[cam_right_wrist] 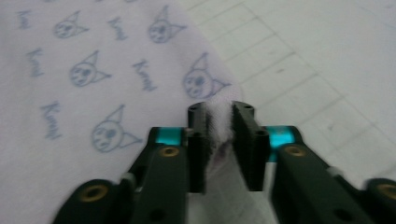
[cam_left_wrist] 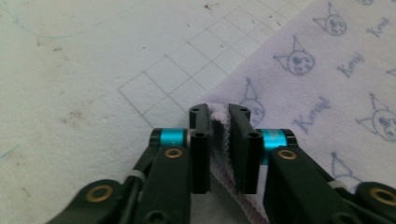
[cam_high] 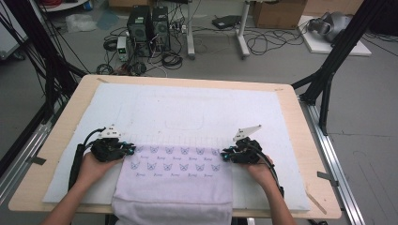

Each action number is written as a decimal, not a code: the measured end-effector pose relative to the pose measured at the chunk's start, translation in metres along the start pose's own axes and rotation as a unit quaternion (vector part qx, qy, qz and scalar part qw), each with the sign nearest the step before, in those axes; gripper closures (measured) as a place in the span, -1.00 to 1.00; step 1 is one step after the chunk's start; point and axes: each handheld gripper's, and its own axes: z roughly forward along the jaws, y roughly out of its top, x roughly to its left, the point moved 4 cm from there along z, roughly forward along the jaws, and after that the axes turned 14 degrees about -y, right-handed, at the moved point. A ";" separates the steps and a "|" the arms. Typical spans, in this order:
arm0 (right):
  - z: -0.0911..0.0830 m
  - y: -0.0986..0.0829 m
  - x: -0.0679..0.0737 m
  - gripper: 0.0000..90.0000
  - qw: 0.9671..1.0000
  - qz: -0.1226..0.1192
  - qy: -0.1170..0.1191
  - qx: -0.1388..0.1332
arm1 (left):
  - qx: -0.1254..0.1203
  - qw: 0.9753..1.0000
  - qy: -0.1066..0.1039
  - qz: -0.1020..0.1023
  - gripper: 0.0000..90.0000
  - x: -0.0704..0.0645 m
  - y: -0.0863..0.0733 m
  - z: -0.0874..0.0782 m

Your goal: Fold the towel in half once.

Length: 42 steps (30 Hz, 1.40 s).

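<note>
A pale lilac towel [cam_high: 174, 176] printed with small cat faces lies at the middle of the counter's [cam_high: 300, 140] near edge, on a white mat [cam_high: 187, 108], its near end hanging over that edge. The left gripper [cam_high: 130, 150] has its jaws clenched on the towel's far left corner. The right gripper [cam_high: 225, 153] grasps the far right corner the same way, with cloth bunched between its 2 jaws.

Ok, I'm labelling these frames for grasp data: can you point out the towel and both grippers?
towel [cam_high: 178, 180]: high view, middle of the printed cloth.
left gripper [cam_left_wrist: 219, 122]: left gripper view, between its fingertips, clamping the towel's corner.
right gripper [cam_right_wrist: 219, 119]: right gripper view, between its fingertips, on the pinched corner.
</note>
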 end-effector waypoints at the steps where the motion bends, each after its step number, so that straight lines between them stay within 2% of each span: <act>1: 0.000 0.001 0.000 0.79 1.000 -0.005 -0.001 0.000 | -0.001 1.000 0.001 0.002 0.84 0.000 0.000 0.000; 3: -0.001 0.002 -0.001 0.83 1.000 -0.005 -0.002 0.002 | -0.003 1.000 0.005 0.002 0.86 0.001 0.001 -0.001; 6: -0.002 0.006 -0.008 0.84 1.000 0.000 -0.018 -0.002 | -0.012 1.000 0.024 0.001 0.88 0.005 0.004 0.001; 9: -0.003 0.016 -0.020 0.85 0.999 0.011 -0.029 -0.015 | -0.016 0.999 0.041 0.000 0.88 0.013 0.018 0.003; 12: -0.003 0.030 -0.038 0.86 0.998 0.014 -0.052 -0.013 | -0.036 0.998 0.058 0.000 0.89 0.024 0.043 0.002; 14: -0.004 0.040 -0.050 0.86 0.997 0.020 -0.065 -0.023 | -0.043 0.997 0.071 0.000 0.89 0.032 0.059 0.001; 16: -0.007 0.055 -0.065 0.86 0.996 0.028 -0.078 -0.029 | -0.047 0.995 0.085 0.000 0.89 0.044 0.083 -0.002; 19: -0.013 0.079 -0.084 0.87 0.994 0.028 -0.093 -0.042 | -0.051 0.994 0.101 0.009 0.89 0.053 0.110 -0.009; 22: -0.024 0.107 -0.103 0.87 0.993 0.022 -0.110 -0.047 | -0.071 0.990 0.119 0.022 0.89 0.062 0.145 -0.023; 25: -0.034 0.128 -0.117 0.86 0.991 0.028 -0.115 -0.061 | -0.075 0.989 0.124 0.031 0.88 0.070 0.164 -0.029; 26: -0.034 0.131 -0.120 0.83 0.991 0.031 -0.118 -0.060 | -0.073 0.989 0.127 0.030 0.86 0.073 0.164 -0.028; 27: -0.033 0.132 -0.121 0.66 0.990 0.034 -0.123 -0.067 | -0.070 0.989 0.131 0.024 0.80 0.076 0.162 -0.027; 28: -0.030 0.131 -0.122 0.50 0.988 0.044 -0.129 -0.073 | -0.056 0.989 0.133 0.014 0.67 0.080 0.158 -0.024; 29: -0.025 0.128 -0.123 0.48 0.988 0.053 -0.124 -0.071 | -0.048 0.990 0.132 0.009 0.50 0.082 0.153 -0.021; 30: -0.021 0.123 -0.123 0.45 0.989 0.055 -0.118 -0.066 | -0.051 0.990 0.129 0.005 0.46 0.083 0.147 -0.020; 32: -0.014 0.111 -0.119 0.41 0.990 0.059 -0.116 -0.063 | -0.048 0.992 0.120 0.001 0.44 0.084 0.132 -0.019; 34: -0.008 0.099 -0.115 0.30 0.992 0.071 -0.094 -0.035 | -0.049 0.992 0.113 -0.002 0.41 0.082 0.122 -0.018; 36: -0.008 0.092 -0.108 0.32 0.992 0.058 -0.102 -0.047 | -0.049 0.993 0.103 -0.003 0.39 0.079 0.111 -0.017; 42: -0.007 0.068 -0.078 0.30 0.994 0.048 -0.079 -0.051 | -0.044 0.997 0.059 0.016 0.36 0.055 0.080 -0.007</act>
